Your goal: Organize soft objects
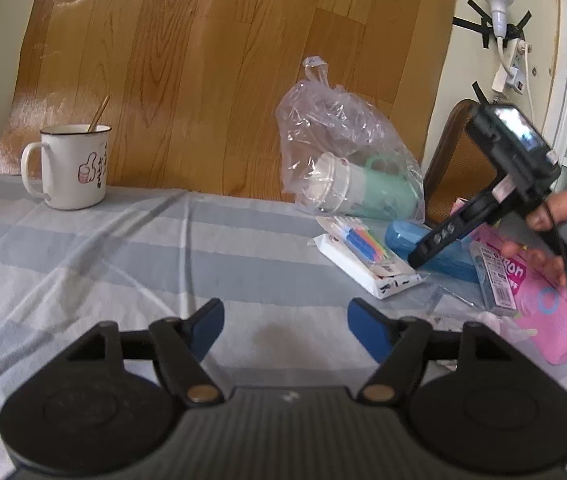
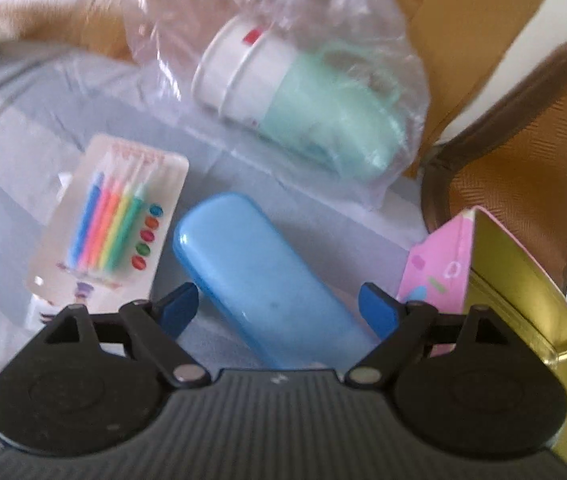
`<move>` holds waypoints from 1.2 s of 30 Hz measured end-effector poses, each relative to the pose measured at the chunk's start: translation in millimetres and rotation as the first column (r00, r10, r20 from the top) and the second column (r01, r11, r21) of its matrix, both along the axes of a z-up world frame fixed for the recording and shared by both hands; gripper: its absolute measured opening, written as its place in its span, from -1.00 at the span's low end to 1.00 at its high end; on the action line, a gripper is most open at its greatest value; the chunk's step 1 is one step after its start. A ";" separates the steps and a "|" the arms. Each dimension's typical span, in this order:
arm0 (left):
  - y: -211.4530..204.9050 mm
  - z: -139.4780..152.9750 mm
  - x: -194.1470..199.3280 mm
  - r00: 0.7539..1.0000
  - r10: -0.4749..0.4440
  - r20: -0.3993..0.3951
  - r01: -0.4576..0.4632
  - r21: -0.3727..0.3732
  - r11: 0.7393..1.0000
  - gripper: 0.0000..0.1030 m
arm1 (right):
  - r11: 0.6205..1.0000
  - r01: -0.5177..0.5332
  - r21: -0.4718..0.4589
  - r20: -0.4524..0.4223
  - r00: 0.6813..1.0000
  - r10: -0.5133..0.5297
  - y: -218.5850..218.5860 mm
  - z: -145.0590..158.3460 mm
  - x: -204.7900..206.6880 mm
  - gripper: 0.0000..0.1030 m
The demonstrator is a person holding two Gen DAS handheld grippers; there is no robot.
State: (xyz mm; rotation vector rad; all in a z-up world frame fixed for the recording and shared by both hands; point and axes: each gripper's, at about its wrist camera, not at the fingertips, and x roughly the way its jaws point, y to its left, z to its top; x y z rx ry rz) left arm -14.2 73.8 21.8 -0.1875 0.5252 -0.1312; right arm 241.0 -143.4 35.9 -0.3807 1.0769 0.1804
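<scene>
Blue-padded fingers of the left gripper (image 1: 285, 326) stand wide apart and hold nothing, low over a bare stretch of the table under its blue-and-white striped cloth (image 1: 123, 248); a white enamel mug with a thumbs-up drawing (image 1: 69, 166) stands far left at the back, against a leaning sheet of wood-grain board (image 1: 223, 60), with a thin gold-coloured stick in it.

At the right of that view the right gripper (image 2: 277, 306) is held in the person's right hand (image 1: 563, 220) above a cluster of things; its own camera shows its fingers wide apart, empty, straddling the near end of a light blue oblong plastic case (image 2: 255, 276) without clearly touching it; whether the pads meet the case I cannot tell.

Just left of the case lies a clear flat packet of rainbow-coloured candles (image 2: 111, 220); behind both slumps a crumpled clear plastic bag (image 2: 283, 64), soft and loose, with a white-and-mint-green cup (image 2: 295, 100) lying on its side inside it; to the right of the case stands a pink box with a gold inner face (image 2: 523, 280), open, close to the right finger; a brown mesh chair back (image 2: 523, 160) rises beyond the table edge.
</scene>
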 end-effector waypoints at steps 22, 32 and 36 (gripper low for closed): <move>9.1 -3.0 6.2 0.997 0.065 -0.050 -0.067 -0.030 0.997 0.50 | 0.967 -0.254 0.017 0.455 0.863 0.219 62.9 56.6 -113.3 0.16; 17.1 -3.1 5.6 0.992 0.109 -0.067 -0.112 -0.054 0.992 0.55 | 0.935 -0.334 0.122 0.490 0.839 0.235 59.6 57.0 -130.7 0.32; 22.8 -3.4 4.9 0.989 0.127 -0.074 -0.133 -0.085 0.987 0.57 | 0.904 -0.254 0.344 0.492 0.869 0.058 24.0 71.6 -138.9 0.35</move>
